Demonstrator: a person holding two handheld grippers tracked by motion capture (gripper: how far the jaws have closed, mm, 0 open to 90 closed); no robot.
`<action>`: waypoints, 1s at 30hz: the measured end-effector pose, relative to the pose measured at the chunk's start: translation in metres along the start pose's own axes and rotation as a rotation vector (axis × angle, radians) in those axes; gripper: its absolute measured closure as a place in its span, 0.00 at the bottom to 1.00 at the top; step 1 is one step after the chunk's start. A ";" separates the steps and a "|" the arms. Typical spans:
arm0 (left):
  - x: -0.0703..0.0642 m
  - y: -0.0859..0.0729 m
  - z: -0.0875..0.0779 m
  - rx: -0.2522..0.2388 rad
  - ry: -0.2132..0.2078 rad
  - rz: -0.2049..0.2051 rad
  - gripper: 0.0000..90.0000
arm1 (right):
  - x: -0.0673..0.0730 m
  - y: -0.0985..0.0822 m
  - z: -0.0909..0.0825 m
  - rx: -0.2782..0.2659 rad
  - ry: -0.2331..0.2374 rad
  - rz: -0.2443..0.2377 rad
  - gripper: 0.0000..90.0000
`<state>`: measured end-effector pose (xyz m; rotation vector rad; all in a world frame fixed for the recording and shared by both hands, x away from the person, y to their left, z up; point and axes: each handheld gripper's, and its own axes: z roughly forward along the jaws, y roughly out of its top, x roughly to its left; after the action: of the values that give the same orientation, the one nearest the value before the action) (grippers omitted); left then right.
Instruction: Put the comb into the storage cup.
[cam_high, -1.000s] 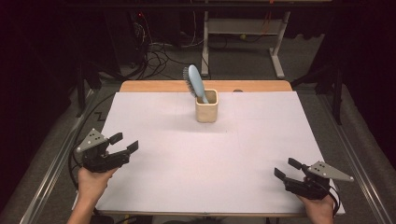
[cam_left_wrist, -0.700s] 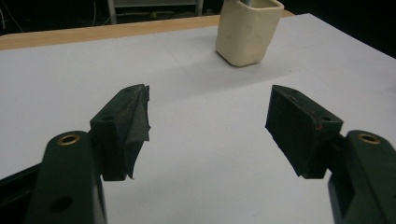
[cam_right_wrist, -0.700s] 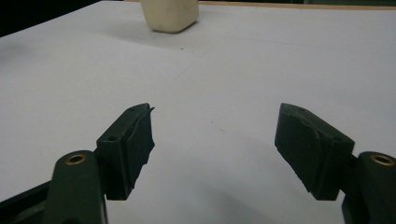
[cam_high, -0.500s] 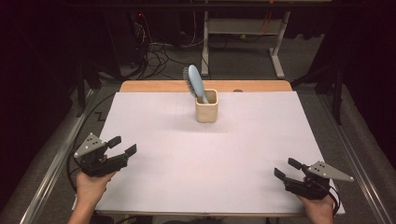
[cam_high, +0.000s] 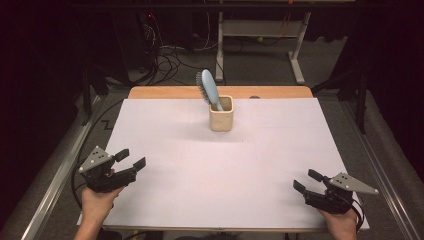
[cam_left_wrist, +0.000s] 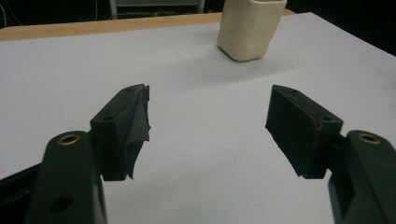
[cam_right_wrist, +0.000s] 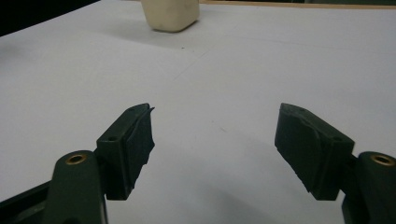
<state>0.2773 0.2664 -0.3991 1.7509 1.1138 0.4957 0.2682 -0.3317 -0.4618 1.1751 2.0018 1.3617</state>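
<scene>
High view: left gripper (cam_high: 129, 159) has drifted slightly nearer the person, fingers released; right gripper (cam_high: 304, 181) unmoved, also empty. Hairbrush (cam_high: 207, 90) stands tilted in the cream cup (cam_high: 221, 114), well apart, likely finished. Left gripper view: cup (cam_left_wrist: 251, 28) ahead on the white surface (cam_left_wrist: 196, 116). Right gripper view: cup (cam_right_wrist: 171, 14) distant.

- The left gripper (cam_high: 131, 160) now sits slightly nearer the near edge of the worktop (cam_high: 200, 190) than a second ago, a small drift toward the person at the left side of the high view.
- Its grey three-cornered plate (cam_high: 97, 159) shows a slightly different tilt than before.
- The left hand (cam_high: 97, 205) beneath it shifts along with it.
</scene>
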 end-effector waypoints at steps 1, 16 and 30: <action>0.000 0.000 0.000 0.000 0.000 0.000 0.34 | 0.000 0.000 0.000 0.000 0.000 0.000 0.32; 0.002 -0.008 0.002 0.004 0.000 -0.011 0.34 | 0.000 0.000 0.000 0.003 0.002 0.000 0.32; 0.003 -0.013 0.007 0.008 0.004 -0.005 0.33 | 0.000 0.000 0.000 0.005 0.002 0.001 0.32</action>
<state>0.2776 0.2666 -0.4139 1.7539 1.1240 0.4921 0.2683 -0.3315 -0.4621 1.1770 2.0079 1.3594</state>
